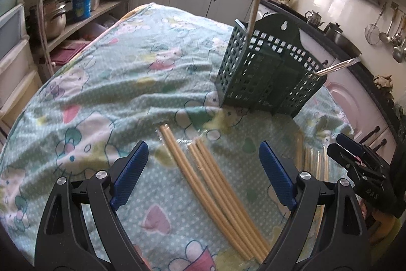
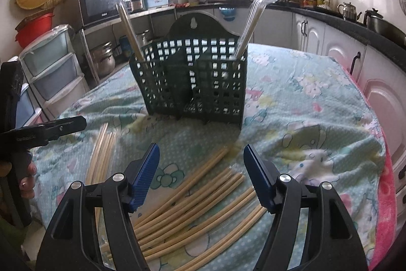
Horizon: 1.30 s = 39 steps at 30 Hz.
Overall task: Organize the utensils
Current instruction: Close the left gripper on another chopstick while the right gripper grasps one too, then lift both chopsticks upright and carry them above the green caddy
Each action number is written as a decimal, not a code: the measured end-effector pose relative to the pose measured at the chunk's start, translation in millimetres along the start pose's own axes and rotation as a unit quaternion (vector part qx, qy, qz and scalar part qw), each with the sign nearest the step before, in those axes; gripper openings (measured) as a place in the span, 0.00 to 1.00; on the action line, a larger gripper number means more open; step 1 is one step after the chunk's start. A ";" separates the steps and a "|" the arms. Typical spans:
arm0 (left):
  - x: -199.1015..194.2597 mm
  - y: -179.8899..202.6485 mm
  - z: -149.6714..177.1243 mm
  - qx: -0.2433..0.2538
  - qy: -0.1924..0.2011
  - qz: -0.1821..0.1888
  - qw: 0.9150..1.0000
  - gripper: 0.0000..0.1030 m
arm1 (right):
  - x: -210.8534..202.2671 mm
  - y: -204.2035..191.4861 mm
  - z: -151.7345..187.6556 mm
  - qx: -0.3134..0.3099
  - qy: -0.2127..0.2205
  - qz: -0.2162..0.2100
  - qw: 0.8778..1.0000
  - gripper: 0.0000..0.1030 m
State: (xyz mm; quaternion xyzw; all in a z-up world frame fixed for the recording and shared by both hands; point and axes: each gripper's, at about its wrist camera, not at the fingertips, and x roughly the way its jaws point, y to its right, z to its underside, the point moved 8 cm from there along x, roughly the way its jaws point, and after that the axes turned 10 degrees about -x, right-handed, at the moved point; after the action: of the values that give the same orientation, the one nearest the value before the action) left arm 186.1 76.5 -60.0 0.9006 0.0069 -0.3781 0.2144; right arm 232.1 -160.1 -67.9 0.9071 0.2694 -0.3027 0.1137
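Chopsticks (image 2: 192, 205): lying loose on the table (image 1: 101, 83) near its front edge, in two groups short of the green basket (image 2: 192, 83).
Left group (image 1: 215, 184): lying directly between and below the left gripper (image 1: 204, 173) jaws; long axes running from near the jaws away toward the table's far-left side, tips pointing that way.
Right group: fanning under the right gripper (image 2: 201, 175); long axes running diagonally, tips pointing toward the basket's right corner.
Left jaws: standing wide apart, clamping nothing.
Right jaws: standing apart, clamping nothing.
Nearer hand: each gripper hovering over its own group; left jaws already straddling theirs, axis lying roughly along the pointing line, not across the pads.
Coming move, judged: needing a wrist roll or a side approach so pads are closing across a stick's width.
Basket: standing upright toward the table's middle, well beyond both groups, already holding wrapped chopsticks (image 2: 250, 24) leaning outward at each end.
Risk, judged: pinching several sticks at once.
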 end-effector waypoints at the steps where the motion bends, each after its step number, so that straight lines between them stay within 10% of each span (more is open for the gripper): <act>1: 1.2 -2.2 2.0 -0.002 -0.003 -0.001 1.000 0.78 | 3.9 -1.3 2.5 0.001 -0.007 -0.006 1.000 0.64; 14: 27.4 -26.7 22.0 -0.056 -0.061 0.007 0.997 0.31 | 39.6 -4.2 13.5 -0.001 -0.068 -0.037 0.997 0.64; 39: 62.6 -45.4 -6.0 -0.152 -0.088 0.051 0.983 0.22 | 91.0 0.1 5.9 0.017 -0.124 -0.076 0.989 0.26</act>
State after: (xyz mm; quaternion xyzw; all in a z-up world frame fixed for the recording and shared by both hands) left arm 226.9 110.7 -116.3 0.8200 -0.0004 -0.4392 0.3670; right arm 290.4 -124.2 -128.2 0.8412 0.3158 -0.4254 0.1078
